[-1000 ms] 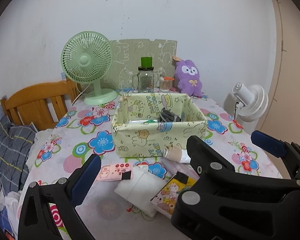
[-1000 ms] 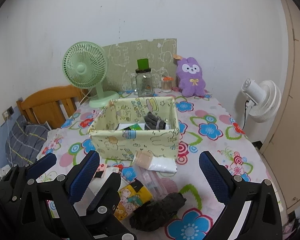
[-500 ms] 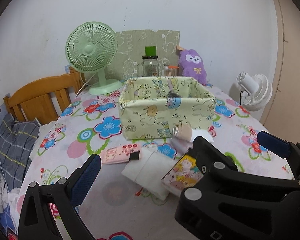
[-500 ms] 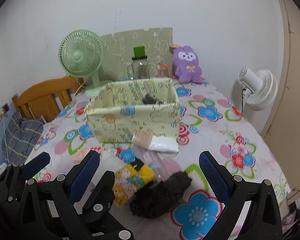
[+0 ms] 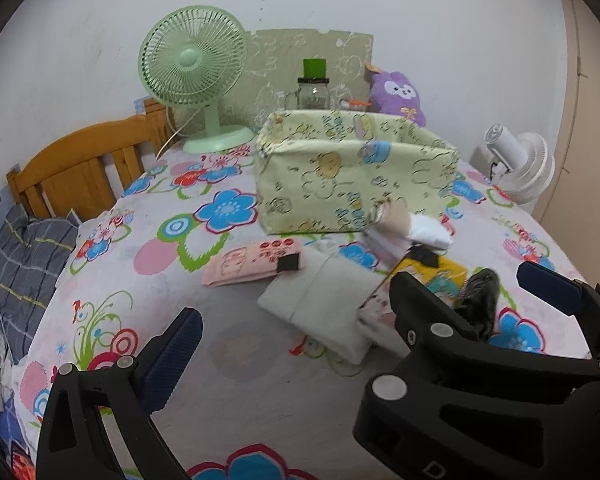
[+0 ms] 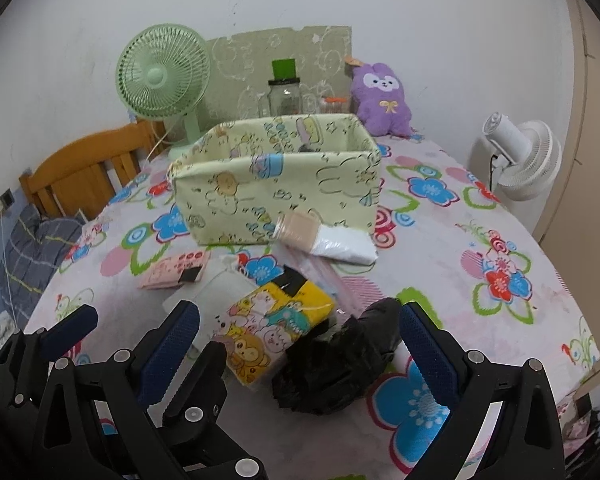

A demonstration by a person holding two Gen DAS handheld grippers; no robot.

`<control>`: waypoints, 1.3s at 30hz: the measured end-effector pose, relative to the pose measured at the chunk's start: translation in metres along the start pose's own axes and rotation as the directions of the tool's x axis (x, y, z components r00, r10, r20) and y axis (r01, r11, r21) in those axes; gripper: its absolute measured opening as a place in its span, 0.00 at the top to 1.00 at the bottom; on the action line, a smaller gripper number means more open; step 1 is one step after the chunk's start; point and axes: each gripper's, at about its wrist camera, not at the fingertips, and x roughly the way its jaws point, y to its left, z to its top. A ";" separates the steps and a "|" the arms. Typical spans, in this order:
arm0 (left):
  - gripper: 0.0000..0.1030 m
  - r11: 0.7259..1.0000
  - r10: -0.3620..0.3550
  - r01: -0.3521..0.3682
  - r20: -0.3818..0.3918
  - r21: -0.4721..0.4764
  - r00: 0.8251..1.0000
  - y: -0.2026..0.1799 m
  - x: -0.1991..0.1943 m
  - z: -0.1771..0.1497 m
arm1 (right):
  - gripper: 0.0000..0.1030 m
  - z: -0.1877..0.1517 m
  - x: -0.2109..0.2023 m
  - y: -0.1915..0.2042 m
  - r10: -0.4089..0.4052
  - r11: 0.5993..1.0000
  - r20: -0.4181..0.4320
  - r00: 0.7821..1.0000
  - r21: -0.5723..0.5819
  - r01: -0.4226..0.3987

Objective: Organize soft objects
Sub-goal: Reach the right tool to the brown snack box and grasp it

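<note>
Black crumpled bag (image 6: 340,364): lying on floral tablecloth (image 6: 500,240) at near edge, between R gripper's blue pads, nothing touching it clearly; also showing in left view (image 5: 480,300) behind the R gripper body.
R gripper (image 6: 296,344): jaws standing wide apart, gripping nothing, hovering low over the black bag & yellow pack.
L gripper (image 5: 364,316): also spread wide, holding nothing; only its left pad (image 5: 172,360) showing in own view, far pad (image 5: 548,288) belonging to the other tool, can't tell for sure.
Yellow cartoon tissue pack (image 6: 276,320): sitting just left of black bag, touching it, partly resting on white folded cloth (image 5: 320,304).
Pink packet (image 5: 252,260): lying left of the white cloth, small black tab at its right end.
Beige-capped white tube (image 6: 324,240): lying on its side, cap end against the box front.
Clear plastic sleeve (image 6: 324,276): lying betw tube & yellow pack, blurry.
Fabric box (image 6: 276,184): pale green w/ cartoon print, sitting mid-table, far of the clutter; something dark peeking inside near far wall.
Far edge: green desk fan (image 6: 162,76) at left, glass jar w/ green lid (image 6: 284,88) centre, purple plush (image 6: 380,100) at right, patterned board behind.
Off-table: white fan (image 6: 520,156) at right, wooden headboard (image 5: 80,168) at left.
</note>
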 end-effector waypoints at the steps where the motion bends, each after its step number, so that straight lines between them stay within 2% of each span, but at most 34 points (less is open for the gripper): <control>1: 0.01 1.000 0.003 -0.003 -0.004 -0.001 1.000 0.002 0.001 -0.001 | 0.02 -0.001 0.003 0.002 0.002 1.000 -0.007 1.000 -0.005 -0.002; 10: 0.01 1.000 0.012 -0.013 -0.051 -0.008 0.999 0.009 0.017 -0.006 | 0.02 -0.004 0.023 0.009 -0.007 0.999 -0.053 0.999 -0.036 0.005; 21: 0.01 1.000 0.002 -0.002 -0.075 -0.008 0.997 0.007 0.030 -0.005 | 0.03 -0.001 0.038 0.011 -0.040 0.997 -0.063 0.997 -0.068 0.035; 28: 0.01 1.000 0.009 -0.010 -0.077 -0.015 0.997 0.006 0.035 0.001 | 0.29 0.004 0.038 0.008 -0.035 0.997 -0.057 0.998 -0.069 0.031; 39: 0.01 1.000 0.010 -0.011 -0.063 -0.018 0.998 0.004 0.040 0.017 | 0.32 0.017 0.039 -0.004 -0.003 1.000 -0.038 0.999 -0.016 0.003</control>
